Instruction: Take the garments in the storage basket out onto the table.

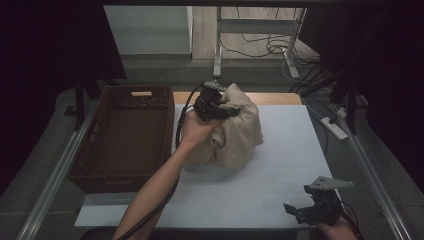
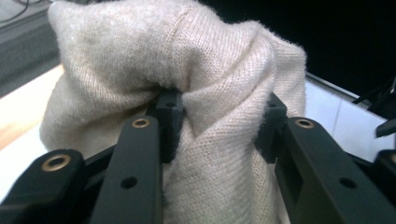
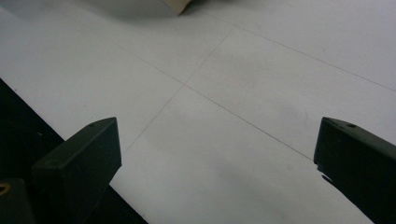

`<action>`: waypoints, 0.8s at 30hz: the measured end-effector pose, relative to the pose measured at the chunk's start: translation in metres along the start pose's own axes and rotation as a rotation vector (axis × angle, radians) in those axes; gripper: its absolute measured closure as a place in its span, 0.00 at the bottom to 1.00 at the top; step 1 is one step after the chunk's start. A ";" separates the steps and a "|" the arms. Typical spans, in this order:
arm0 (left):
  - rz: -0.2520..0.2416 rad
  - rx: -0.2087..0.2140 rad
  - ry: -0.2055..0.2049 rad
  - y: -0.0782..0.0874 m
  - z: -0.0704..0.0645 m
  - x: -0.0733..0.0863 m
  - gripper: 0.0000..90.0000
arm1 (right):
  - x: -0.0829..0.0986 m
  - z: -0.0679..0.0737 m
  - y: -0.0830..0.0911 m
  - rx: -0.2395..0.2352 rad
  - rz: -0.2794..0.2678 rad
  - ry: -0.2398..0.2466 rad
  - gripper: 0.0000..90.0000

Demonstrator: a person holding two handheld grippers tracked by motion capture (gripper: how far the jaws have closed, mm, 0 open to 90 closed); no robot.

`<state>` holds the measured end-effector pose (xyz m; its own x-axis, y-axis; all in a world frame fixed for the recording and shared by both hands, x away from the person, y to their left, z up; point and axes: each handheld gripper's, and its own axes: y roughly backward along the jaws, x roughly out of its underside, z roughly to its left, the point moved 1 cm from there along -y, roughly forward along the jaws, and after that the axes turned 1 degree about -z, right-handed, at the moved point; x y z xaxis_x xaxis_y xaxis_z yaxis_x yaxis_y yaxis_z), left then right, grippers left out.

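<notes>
White bench (image 1: 280,175), dim room. My left gripper (image 2: 219,116) pinches the cream sweater (image 1: 237,132), bunched and lifted at bench centre; wicker basket (image 1: 125,135) lies at 9 o'clock, nearer this hand. Right gripper (image 1: 312,207) spread, idle at 5.

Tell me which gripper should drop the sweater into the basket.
Left. The left gripper already clamps the sweater right beside the basket; the right gripper is open, far off.

basket (image 1: 125,135) left of sweater (image 1: 235,130) | sweater on table (image 1: 280,165)
</notes>
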<state>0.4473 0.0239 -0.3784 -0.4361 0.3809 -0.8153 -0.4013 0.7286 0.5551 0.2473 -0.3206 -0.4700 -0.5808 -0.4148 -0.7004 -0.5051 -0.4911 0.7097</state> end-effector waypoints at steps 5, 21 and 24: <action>0.033 -0.016 0.027 -0.008 0.009 0.017 0.67 | 0.000 0.000 0.000 0.001 0.002 0.000 0.01; 0.110 -0.069 0.073 -0.031 0.027 0.067 0.59 | -0.001 0.000 -0.002 0.003 0.014 0.000 0.01; 0.143 -0.089 0.073 -0.039 0.024 0.071 0.55 | -0.001 0.001 -0.002 0.005 0.015 0.003 0.01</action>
<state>0.4516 0.0364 -0.4616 -0.5500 0.4324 -0.7145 -0.3991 0.6154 0.6797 0.2482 -0.3188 -0.4708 -0.5868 -0.4244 -0.6896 -0.4994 -0.4807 0.7208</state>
